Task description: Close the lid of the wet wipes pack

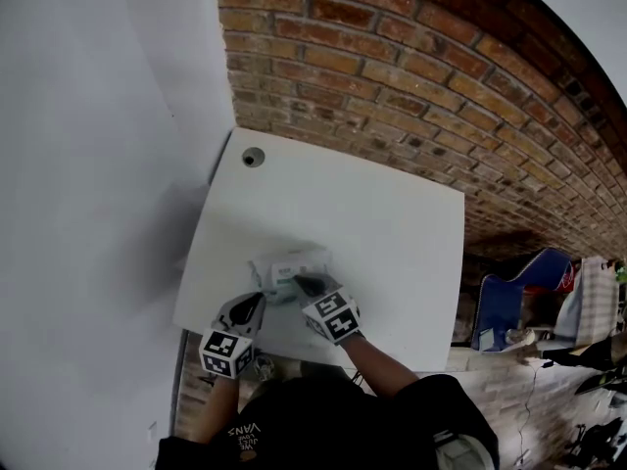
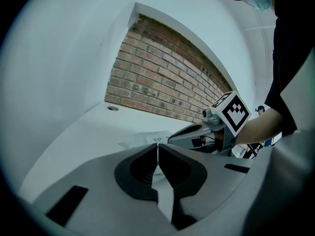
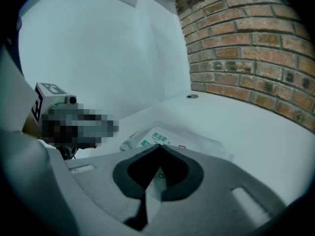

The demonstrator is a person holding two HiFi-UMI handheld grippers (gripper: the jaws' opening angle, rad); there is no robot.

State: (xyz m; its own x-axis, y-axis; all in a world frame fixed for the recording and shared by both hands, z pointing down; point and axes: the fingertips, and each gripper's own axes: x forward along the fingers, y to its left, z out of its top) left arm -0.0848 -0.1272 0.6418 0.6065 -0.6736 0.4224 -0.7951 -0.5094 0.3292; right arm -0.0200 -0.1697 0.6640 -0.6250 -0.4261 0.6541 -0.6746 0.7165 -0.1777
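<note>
White-green wipes pack (image 1: 289, 267), red brick wall (image 1: 411, 57)

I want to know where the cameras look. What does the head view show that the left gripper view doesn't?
Only the head view shows the left gripper from above, with its marker cube. Only the left gripper view shows that gripper's jaws up close, shut together. Both show the wet wipes pack, the right gripper, the white table and the brick wall.

We saw a wet wipes pack (image 1: 287, 266) of soft, crinkled, faintly glossy plastic film, a smooth matt white table (image 1: 392, 218), and a rough brick wall (image 1: 392, 57).
</note>
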